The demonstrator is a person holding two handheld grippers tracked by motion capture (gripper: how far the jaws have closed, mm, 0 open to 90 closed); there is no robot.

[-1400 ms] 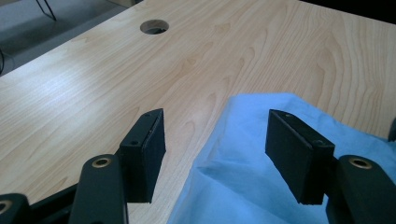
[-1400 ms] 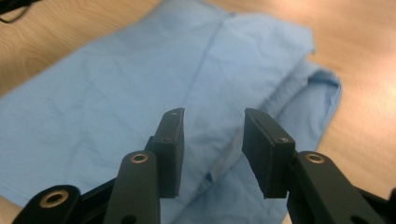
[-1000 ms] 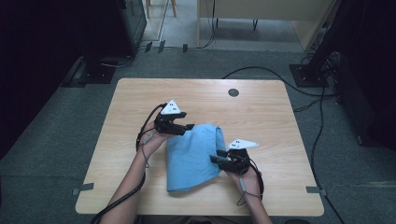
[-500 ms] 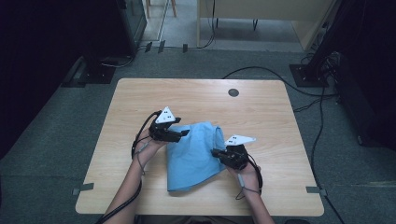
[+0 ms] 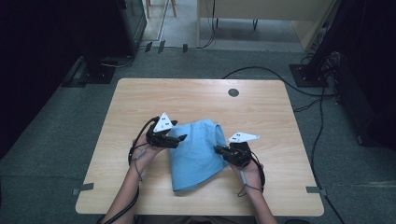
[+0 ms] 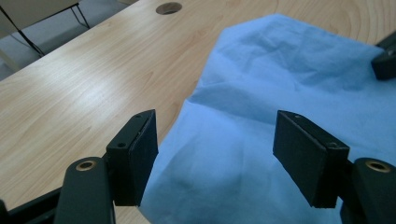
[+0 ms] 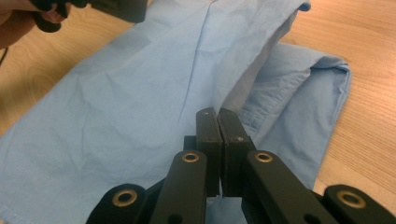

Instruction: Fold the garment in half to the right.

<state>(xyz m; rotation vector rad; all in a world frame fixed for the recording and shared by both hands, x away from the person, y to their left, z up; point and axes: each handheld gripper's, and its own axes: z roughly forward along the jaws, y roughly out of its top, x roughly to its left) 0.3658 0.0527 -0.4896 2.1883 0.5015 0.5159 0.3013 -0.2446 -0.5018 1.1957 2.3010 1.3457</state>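
Two grippers work on one blue cloth (image 5: 196,154) that lies near the middle of the wooden counter (image 5: 140,102); the left gripper (image 5: 181,138) is at the cloth's left edge with its jaws wide apart, and they have just been opening, with cloth under them but nothing pinched. The right gripper (image 5: 218,149) is at the cloth's right side with its jaws pressed tight together; in the right gripper view a raised flap of the cloth runs up from its tips, so it looks like it is pinching that fold, though the pinch itself is hard to see.

What could go wrong — the thin fold could slip out of the right gripper if the hand pulls fast; then the flap would flop back down. The left gripper could close on too many layers, or on none, since the edge lies flat on the counter; a hard pull could also drag the whole cloth and bunch it up.

How the cloth looks — light blue, soft and thin, with small wrinkles; it is partly folded, with a stitched hem along its right edge.
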